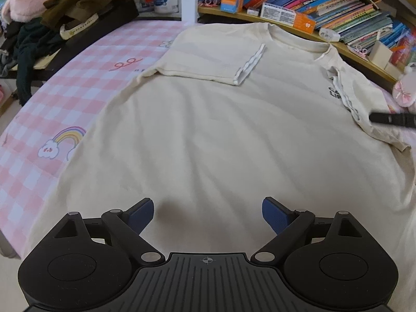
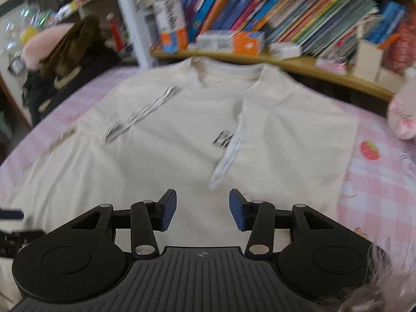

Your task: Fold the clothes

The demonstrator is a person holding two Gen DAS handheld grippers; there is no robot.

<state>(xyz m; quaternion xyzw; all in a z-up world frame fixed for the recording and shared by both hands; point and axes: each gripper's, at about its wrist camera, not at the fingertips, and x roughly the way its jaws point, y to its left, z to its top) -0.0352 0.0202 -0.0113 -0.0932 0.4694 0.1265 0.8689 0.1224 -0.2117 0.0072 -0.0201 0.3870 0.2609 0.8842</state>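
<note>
A cream T-shirt (image 1: 208,130) lies flat on a pink checked sheet (image 1: 52,119), collar toward the bookshelf. Both sleeves are folded inward onto the body, their white-trimmed hems (image 1: 249,65) showing. In the right wrist view the same cream T-shirt (image 2: 182,143) has the right sleeve's hem (image 2: 228,156) lying just ahead of my right gripper (image 2: 202,209). That gripper stands open above the cloth, nothing between its blue pads. My left gripper (image 1: 208,214) hovers wide open over the shirt's lower body, holding nothing. The right gripper's finger (image 1: 392,119) shows at the right edge of the left wrist view.
A wooden shelf (image 1: 299,27) packed with books and boxes runs behind the collar. A heap of dark and olive clothes (image 1: 65,13) sits at the back left. A pink plush toy (image 2: 403,114) lies at the right. Checked sheet shows on both sides of the shirt.
</note>
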